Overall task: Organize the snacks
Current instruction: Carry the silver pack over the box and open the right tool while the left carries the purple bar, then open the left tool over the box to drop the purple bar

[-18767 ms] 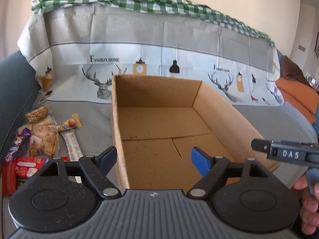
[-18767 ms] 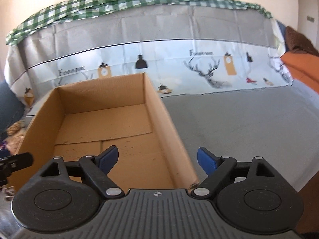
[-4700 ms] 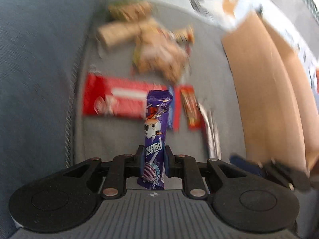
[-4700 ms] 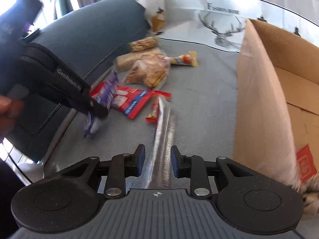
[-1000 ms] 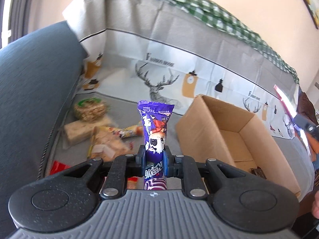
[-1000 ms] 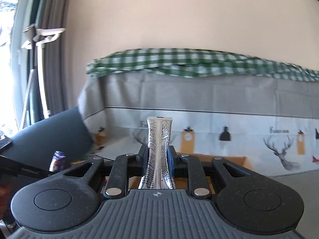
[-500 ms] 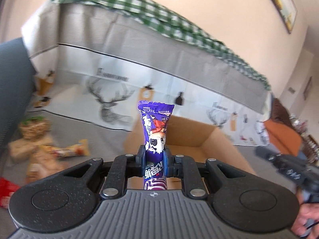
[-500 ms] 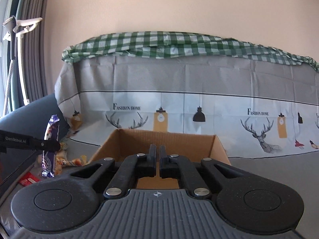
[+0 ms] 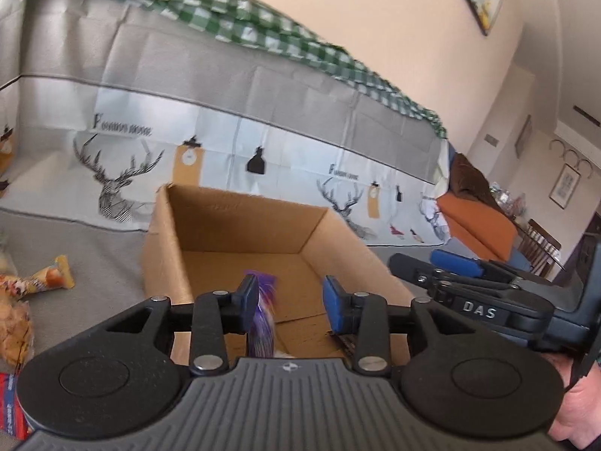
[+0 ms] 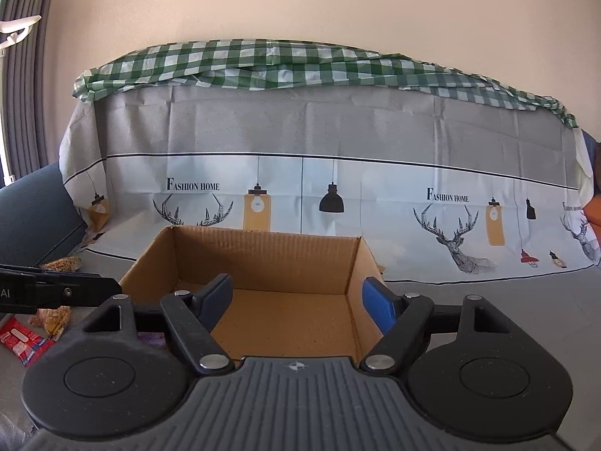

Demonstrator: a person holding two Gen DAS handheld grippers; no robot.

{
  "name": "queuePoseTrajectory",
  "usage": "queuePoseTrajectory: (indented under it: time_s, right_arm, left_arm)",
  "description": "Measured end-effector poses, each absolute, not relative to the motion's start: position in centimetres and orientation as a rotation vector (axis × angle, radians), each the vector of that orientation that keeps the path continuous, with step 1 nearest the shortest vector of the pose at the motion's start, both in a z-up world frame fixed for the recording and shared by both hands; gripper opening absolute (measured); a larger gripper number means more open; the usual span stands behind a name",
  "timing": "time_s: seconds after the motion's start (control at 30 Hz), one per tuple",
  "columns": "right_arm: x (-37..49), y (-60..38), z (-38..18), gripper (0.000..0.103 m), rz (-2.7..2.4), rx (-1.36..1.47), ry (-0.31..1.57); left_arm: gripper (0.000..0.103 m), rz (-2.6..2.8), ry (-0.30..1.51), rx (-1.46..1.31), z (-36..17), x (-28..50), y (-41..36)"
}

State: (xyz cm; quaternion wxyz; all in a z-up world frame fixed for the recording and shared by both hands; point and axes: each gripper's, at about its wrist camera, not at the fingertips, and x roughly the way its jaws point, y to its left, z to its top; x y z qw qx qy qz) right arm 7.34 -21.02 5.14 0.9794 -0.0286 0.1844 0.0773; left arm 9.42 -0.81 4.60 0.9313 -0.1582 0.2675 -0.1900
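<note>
- Risk first: purple snack packet (image 9: 261, 314) is blurred between the pads of the left gripper (image 9: 291, 302), whose jaws have just been opening and now stand partly apart; it looks to be slipping free over the cardboard box (image 9: 240, 233), leaning against the left pad. If the wrapper clings to that pad, it may go down crooked or catch on the near wall.
- Left gripper sits close to the box's left wall, so a late release could, I judge, tip the packet outside onto the sofa seat (image 9: 94, 248).
- Right gripper (image 10: 296, 302) has also just been opening its jaws; they stand wide with nothing between them, over the same box (image 10: 263, 259). Its silver packet is out of sight; a dark wrapper edge (image 9: 343, 340) shows on the box floor.
- Both tools crowd the box mouth, the right gripper (image 9: 456, 268) just beside the left, so a knock between them is possible.
- Left to gather: a red packet (image 10: 20, 340), an orange-tipped stick (image 9: 50, 276) and clear bags of biscuits (image 9: 13, 321) on the seat, well apart from the box.
- Deer-print cover (image 10: 300, 188) hangs behind, clear of the work.
</note>
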Motion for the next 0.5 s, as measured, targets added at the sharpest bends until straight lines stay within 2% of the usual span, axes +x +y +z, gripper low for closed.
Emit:
queuePoseTrajectory:
  time_s: [0.5]
  right_arm:
    - [7.3, -19.1, 4.8, 0.078, 0.168, -0.133, 0.377]
  left_arm:
    - [0.042, -0.282, 0.599, -0.375, 3.9, 9.8, 2.5]
